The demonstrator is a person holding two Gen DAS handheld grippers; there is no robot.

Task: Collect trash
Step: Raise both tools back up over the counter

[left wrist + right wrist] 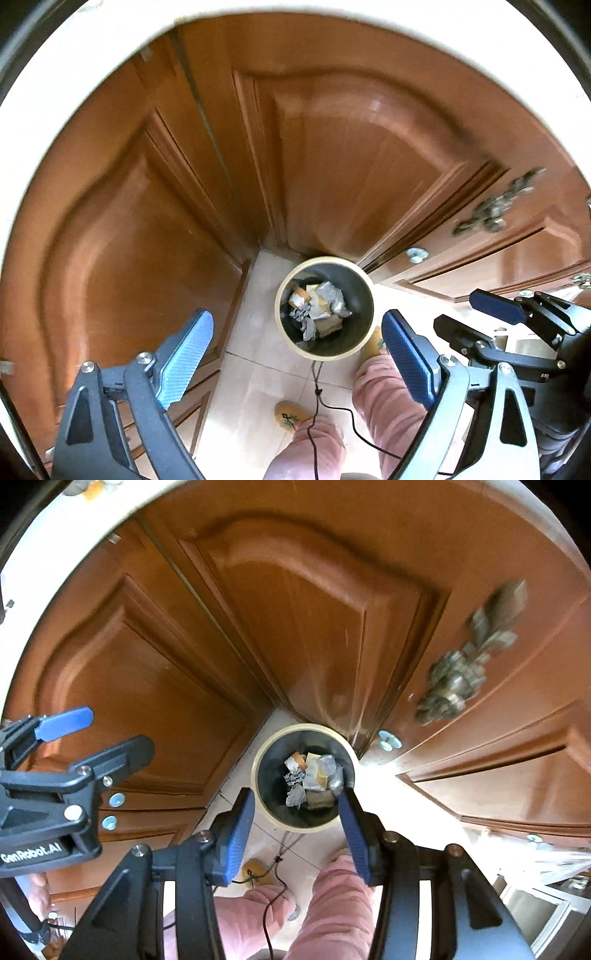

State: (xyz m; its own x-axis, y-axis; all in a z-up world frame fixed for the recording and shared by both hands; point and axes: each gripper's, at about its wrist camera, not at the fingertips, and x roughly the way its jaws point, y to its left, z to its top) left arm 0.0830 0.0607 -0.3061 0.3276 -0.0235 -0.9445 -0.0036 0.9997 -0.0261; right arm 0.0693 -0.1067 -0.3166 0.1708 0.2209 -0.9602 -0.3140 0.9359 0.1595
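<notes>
A round bin with a cream rim (pixel 277 314) (pixel 255 775) stands on the tiled floor in a corner of wooden cabinets, far below both grippers. Crumpled paper and wrappers (pixel 317 306) (pixel 312 781) lie inside it. My left gripper (pixel 297 354) hangs high over the bin with its blue pads wide open and nothing between them. My right gripper (pixel 295 834) is also high above the bin, its jaws partly apart and empty. Each gripper shows in the other's view: the right gripper (pixel 476 321) at the right, the left gripper (pixel 96 738) at the left.
Wooden cabinet doors (pixel 351 166) close in the corner at the back and on both sides, one with an ornate metal handle (pixel 458 675). A person's pink trouser legs (pixel 380 387) and yellow slippers (pixel 290 415) stand just before the bin. A black cable (pixel 316 406) trails over the floor.
</notes>
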